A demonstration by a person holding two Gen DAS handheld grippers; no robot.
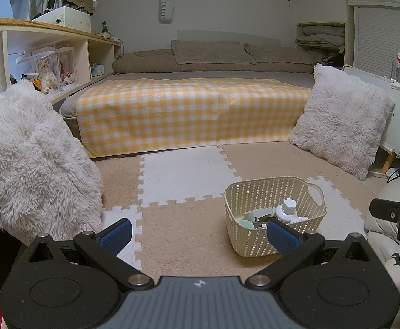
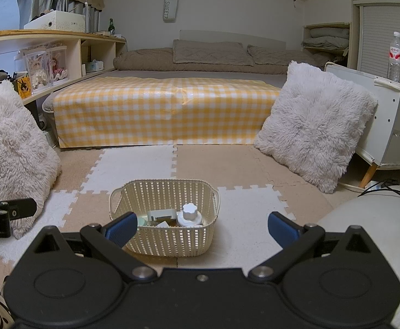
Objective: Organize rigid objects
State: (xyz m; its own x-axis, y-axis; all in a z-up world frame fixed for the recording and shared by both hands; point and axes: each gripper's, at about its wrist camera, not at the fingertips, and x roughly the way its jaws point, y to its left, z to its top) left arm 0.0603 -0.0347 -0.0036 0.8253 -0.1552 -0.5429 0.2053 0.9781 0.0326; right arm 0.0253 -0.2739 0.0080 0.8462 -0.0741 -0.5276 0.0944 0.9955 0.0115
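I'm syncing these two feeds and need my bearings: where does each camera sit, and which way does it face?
Left wrist: on the left gripper, low over the foam mat, facing the bed; its open blue fingers show, the right gripper at the right edge.
Right wrist: on the right gripper, same heading, the basket straight ahead; open fingers show, the left gripper at the left edge.
Shared: basket, bed, both fluffy pillows.

Basket (image 2: 162, 227) sits on the floor mat (image 2: 243, 219) before the bed (image 2: 167, 109), bottle (image 2: 190, 215) inside it, cushions (image 2: 313, 123) flanking left and right.
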